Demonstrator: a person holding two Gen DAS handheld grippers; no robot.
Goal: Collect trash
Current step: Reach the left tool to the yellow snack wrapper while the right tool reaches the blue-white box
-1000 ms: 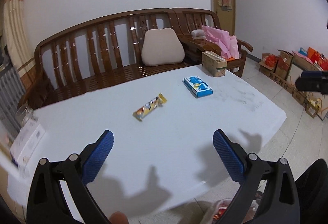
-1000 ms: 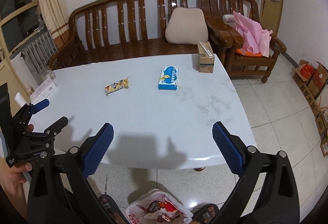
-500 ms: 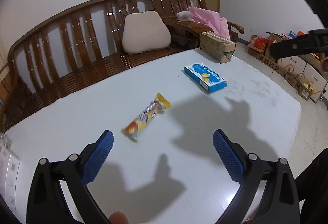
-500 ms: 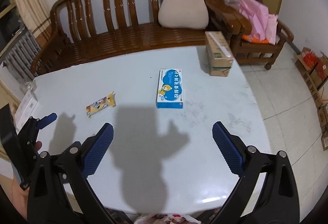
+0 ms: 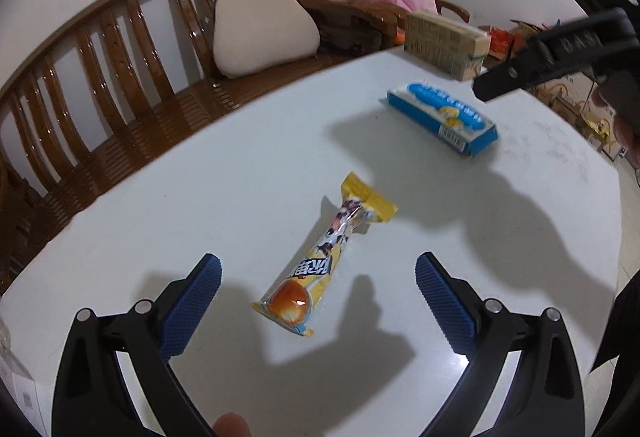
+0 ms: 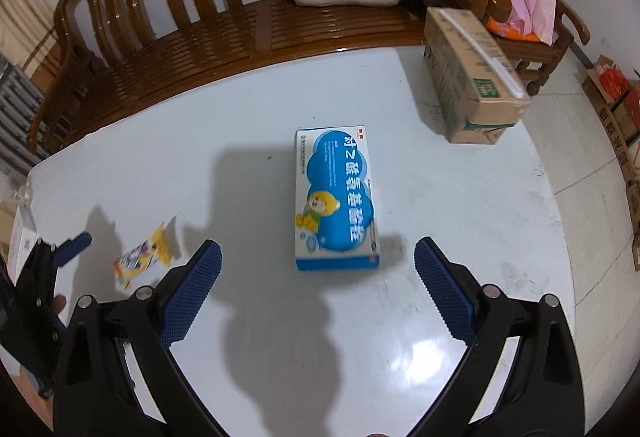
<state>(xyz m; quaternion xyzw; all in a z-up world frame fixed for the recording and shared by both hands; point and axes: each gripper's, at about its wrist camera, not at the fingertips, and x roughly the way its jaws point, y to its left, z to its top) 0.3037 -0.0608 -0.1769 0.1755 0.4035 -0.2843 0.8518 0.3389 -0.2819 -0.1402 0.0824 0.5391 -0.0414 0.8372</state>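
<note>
I see both jaws spread wide: my left gripper (image 5: 316,277) over the crinkly wrapper (image 5: 322,261), right gripper (image 6: 318,261) over the flat cardboard box (image 6: 336,199) on the glossy worktop (image 6: 460,221).

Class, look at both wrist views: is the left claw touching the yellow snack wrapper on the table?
Apart. The left wrist view shows the open left claw with bare table between each blue pad and the yellow snack wrapper.

Both the left hand-held gripper (image 5: 316,277) and right hand-held gripper (image 6: 318,257) hang spread wide, gripping nothing.
</note>
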